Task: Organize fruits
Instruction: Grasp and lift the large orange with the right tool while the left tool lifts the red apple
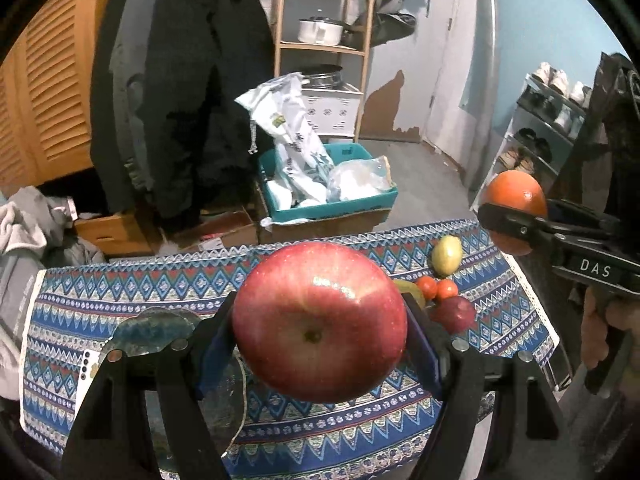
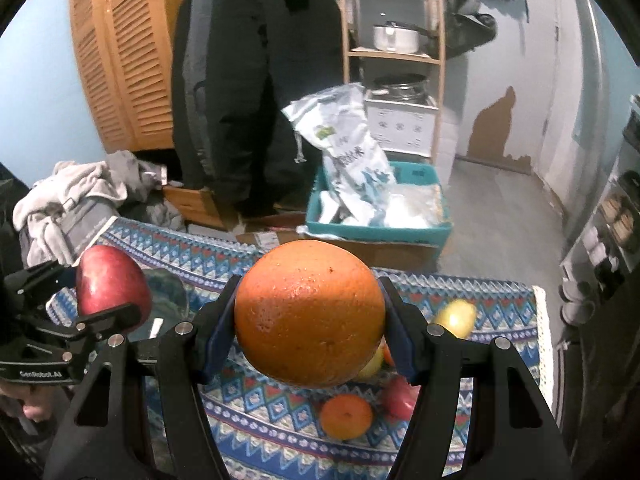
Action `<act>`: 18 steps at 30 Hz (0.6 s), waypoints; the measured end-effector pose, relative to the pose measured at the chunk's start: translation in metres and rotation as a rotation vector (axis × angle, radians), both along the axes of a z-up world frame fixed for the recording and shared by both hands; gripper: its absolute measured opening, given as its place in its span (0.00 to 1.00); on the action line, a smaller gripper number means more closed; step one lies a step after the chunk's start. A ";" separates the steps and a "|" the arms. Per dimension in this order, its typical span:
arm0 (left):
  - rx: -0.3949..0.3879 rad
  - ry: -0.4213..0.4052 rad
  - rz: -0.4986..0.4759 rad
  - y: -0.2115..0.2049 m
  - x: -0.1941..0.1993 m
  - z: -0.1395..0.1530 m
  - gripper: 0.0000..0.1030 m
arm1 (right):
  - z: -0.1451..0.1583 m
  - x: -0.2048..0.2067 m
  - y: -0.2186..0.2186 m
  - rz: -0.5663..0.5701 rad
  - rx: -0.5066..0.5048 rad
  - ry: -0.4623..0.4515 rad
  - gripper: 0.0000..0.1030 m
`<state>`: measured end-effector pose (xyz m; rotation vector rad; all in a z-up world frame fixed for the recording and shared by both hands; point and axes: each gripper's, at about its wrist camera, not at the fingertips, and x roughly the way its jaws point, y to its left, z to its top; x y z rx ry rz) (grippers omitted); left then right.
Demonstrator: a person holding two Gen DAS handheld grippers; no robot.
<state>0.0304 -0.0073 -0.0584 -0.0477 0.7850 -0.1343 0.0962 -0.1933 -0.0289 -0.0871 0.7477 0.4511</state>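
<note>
My left gripper (image 1: 320, 332) is shut on a big red apple (image 1: 319, 322) and holds it above the patterned tablecloth (image 1: 120, 292). It also shows at the left of the right wrist view (image 2: 108, 292). My right gripper (image 2: 310, 320) is shut on a large orange (image 2: 309, 317), held above the cloth; it shows at the right of the left wrist view (image 1: 516, 208). Loose fruit lies on the cloth: a yellow-green fruit (image 1: 447, 255), two small red tomatoes (image 1: 436, 288), a dark red fruit (image 1: 456, 314) and a small orange (image 2: 346, 416).
A glass plate (image 1: 150, 332) lies on the cloth under the left gripper. Behind the table stand a teal crate with bags (image 1: 328, 196), cardboard boxes, a hanging black coat (image 1: 180, 80), a wooden shelf with a pot (image 1: 320, 30) and a shoe rack (image 1: 536, 128) at right.
</note>
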 end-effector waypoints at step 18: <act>-0.027 0.011 0.175 0.083 -0.015 -0.004 0.75 | -0.002 0.018 0.105 0.174 -0.004 0.030 0.63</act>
